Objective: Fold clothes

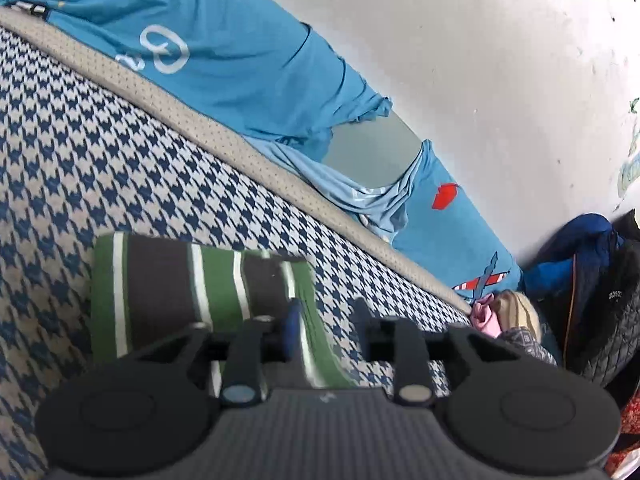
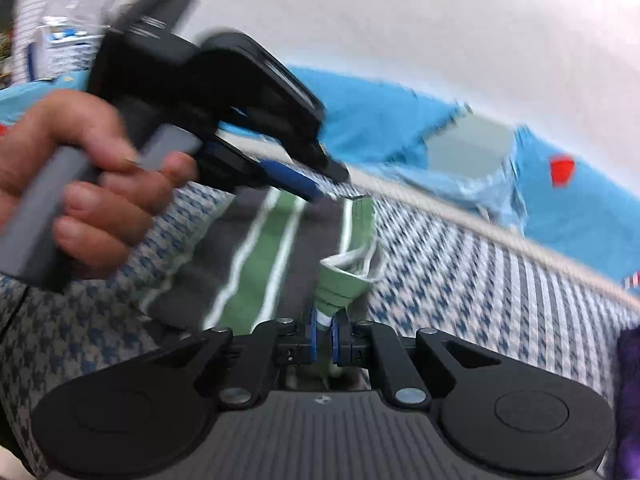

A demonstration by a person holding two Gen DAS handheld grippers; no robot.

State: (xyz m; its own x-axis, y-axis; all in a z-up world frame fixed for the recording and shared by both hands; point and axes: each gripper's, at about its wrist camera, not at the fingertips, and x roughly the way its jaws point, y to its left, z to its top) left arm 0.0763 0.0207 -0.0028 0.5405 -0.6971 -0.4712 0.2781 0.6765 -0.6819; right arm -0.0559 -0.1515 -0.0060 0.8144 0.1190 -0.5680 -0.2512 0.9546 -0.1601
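Between R gripper [image 2: 324, 334] pads: shirt [image 2: 256, 264] corner.

We see the folded garment [image 1: 200, 292] lying on the mattress [image 1: 80, 160]. Behind the mattress's far edge a sheet [image 1: 224, 52] runs along the wall [image 1: 480, 60]. At the right end of that edge, a heap of clothes [image 1: 592, 280] sits against the wall, well apart from the garment.

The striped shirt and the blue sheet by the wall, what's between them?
Houndstooth cover and its beige edging lie between striped shirt and blue sheet, in the left wrist view.
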